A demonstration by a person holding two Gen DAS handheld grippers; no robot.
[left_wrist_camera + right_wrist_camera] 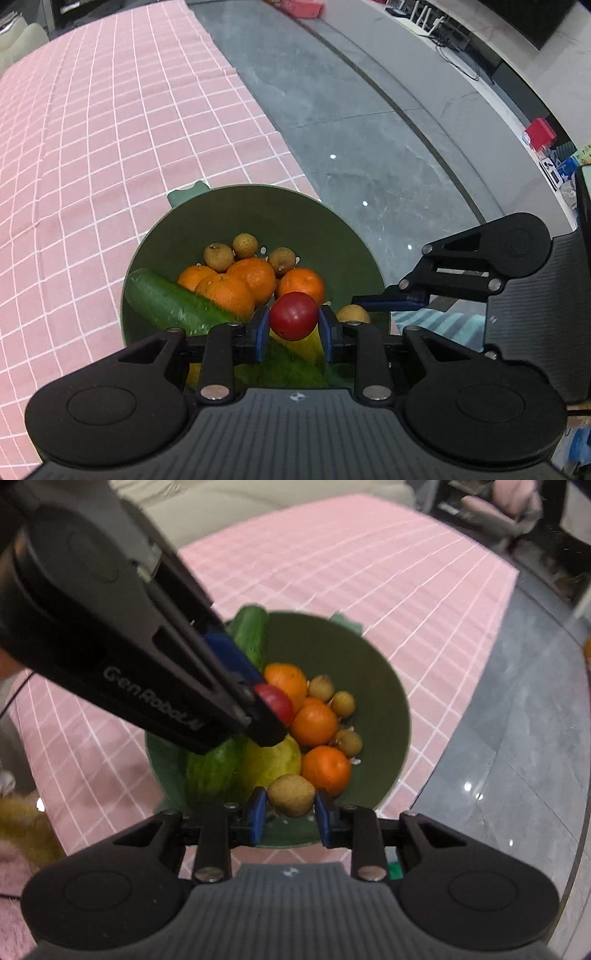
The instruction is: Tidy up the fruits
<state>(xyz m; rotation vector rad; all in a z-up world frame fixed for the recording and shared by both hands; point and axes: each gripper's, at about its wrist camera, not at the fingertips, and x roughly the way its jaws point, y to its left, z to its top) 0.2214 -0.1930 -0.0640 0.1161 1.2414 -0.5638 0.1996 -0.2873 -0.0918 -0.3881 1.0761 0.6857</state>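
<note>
We have the left gripper (293, 325) pinching a small red fruit (293, 315) and the right gripper (290, 808) pinching 1 brown longan (291, 794), both over the green bowl (258, 206). Both look light, smooth, easily bruised; hold across the middle, gently.

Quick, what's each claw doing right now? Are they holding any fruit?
Left claw: closed on a small red fruit, above the green bowl.
Right claw: closed on a small brown fruit, over the same bowl.
</note>
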